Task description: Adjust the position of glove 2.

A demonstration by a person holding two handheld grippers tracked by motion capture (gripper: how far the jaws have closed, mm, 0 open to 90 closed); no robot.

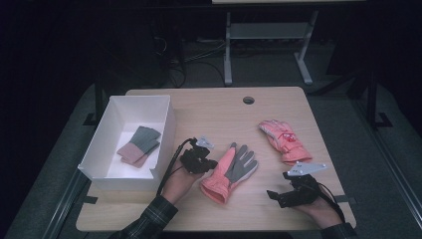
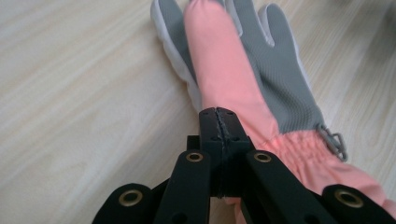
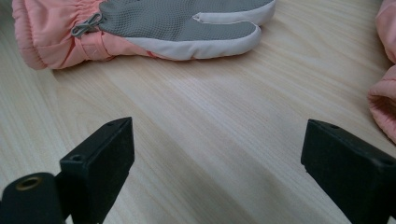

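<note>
Your wooden table [image 1: 278,209] takes up the middle of the high view, and at its left side stands a white box [image 1: 99,149] with a small folded pair of grey and dusty-pink gloves [image 1: 138,145] lying inside it. Just right of the box, at the centre of that view, a pink and grey ski glove [image 1: 230,173] lies palm up with its cuff toward the bottom of the frame, and a second pink glove [image 1: 283,140] lies back up to the upper right of it, apart from it. The high view alone gives you the box, its contents and the round cable hole [image 1: 248,100] near the table's far edge. Your left gripper view brings the palm-up glove close: its textured grey palm, its pink thumb and a small metal clip [image 2: 332,140] at the gathered wrist show there. Your left gripper [image 2: 218,122] has its jaws pressed together, their tips at the glove's thumb side near the cuff; whether any fabric is pinched between them cannot be told. In the high view this gripper sits touching the glove's left edge. Your right gripper [image 3: 215,158] stands wide open over bare wood near the bottom right of the table, with the palm-up glove across the top of its view and the other glove's edge at the right border.
</note>
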